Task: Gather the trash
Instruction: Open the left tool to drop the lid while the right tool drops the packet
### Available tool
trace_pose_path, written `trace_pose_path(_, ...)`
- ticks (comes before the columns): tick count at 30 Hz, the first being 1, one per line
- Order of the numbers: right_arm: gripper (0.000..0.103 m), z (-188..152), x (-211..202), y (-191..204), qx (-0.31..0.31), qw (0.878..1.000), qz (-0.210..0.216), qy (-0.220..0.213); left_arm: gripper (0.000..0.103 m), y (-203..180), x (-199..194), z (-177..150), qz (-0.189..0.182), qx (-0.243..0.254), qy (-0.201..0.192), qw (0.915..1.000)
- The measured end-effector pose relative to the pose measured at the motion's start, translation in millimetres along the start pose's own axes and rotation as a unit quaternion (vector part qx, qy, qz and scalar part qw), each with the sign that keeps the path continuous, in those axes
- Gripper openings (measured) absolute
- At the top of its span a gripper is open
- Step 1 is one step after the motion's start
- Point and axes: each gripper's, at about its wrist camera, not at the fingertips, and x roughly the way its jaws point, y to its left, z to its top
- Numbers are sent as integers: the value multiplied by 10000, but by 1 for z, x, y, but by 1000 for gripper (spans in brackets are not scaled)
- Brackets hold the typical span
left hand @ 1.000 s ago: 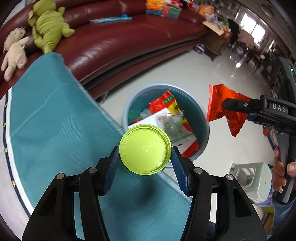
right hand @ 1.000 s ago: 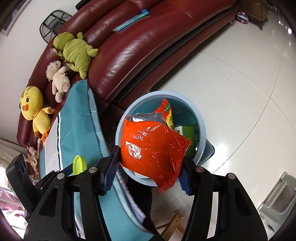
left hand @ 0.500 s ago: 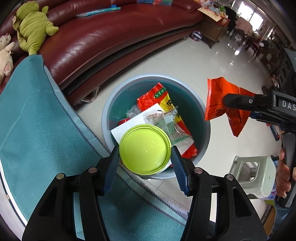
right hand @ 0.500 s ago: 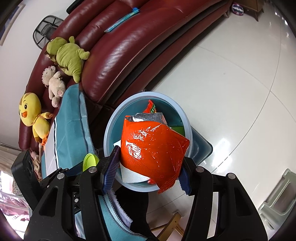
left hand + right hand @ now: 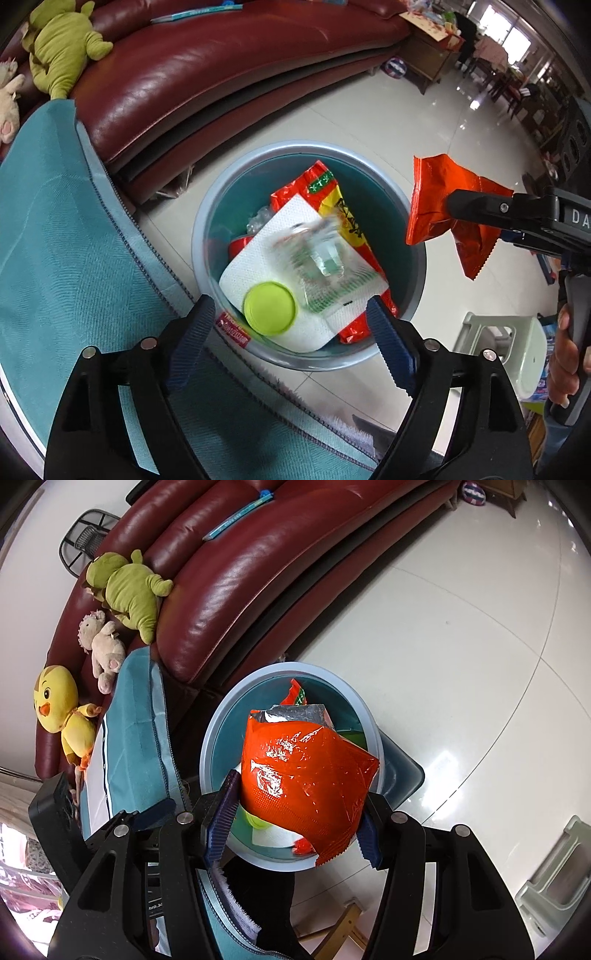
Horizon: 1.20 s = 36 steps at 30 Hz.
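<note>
Left wrist view: my left gripper (image 5: 291, 325) has just been opening, its jaws spread wide with nothing between them. The green lid (image 5: 269, 308) is clear of the pads, down over the white paper (image 5: 295, 258) in the trash bin (image 5: 413, 288); whether it has landed or is mid-fall I can't tell. There's a blurred clear wrapper beside it, too smeared to read. Off to the right, my right gripper (image 5: 436, 210) pinches the orange snack bag (image 5: 439, 199) at the bin's rim.

Right wrist view: the right gripper (image 5: 295, 816) is clamped on the orange snack bag (image 5: 306, 775), directly above the trash bin (image 5: 221, 731). Looks light, crinkly and slick, so I judge a pinch across its flat body holds best. The bag hides most of the bin's contents.
</note>
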Motion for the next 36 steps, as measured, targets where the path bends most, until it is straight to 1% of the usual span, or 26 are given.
trace_pose_path(6,55,0,4,3,-34,10000,-10,48,93,6,-14,-7,92,-86,-127,9998)
trace_pose_path(9,55,-1,3,9,-97,9999,-13,54,94,8,-20,-11,109,-135,-158,9997)
trace_pose_path(15,55,1,5,20,-222,9997,-29,58,95,13,-25,-20,141,-214,-137,9996)
trace_pose_path(23,55,4,15,36,-368,9992,-63,125,95,19,-27,-24,201,-222,-166,9994)
trace_pose_path(33,56,9,26,54,-584,9980,-149,205,95,32,-29,-26,188,-445,-204,9986)
trace_pose_path(35,56,10,28,58,-664,9974,-190,209,95,35,-29,-27,171,-497,-216,9984)
trace_pose_path(36,61,9,29,60,-729,9969,-233,200,95,36,-30,-27,170,-512,-225,9983)
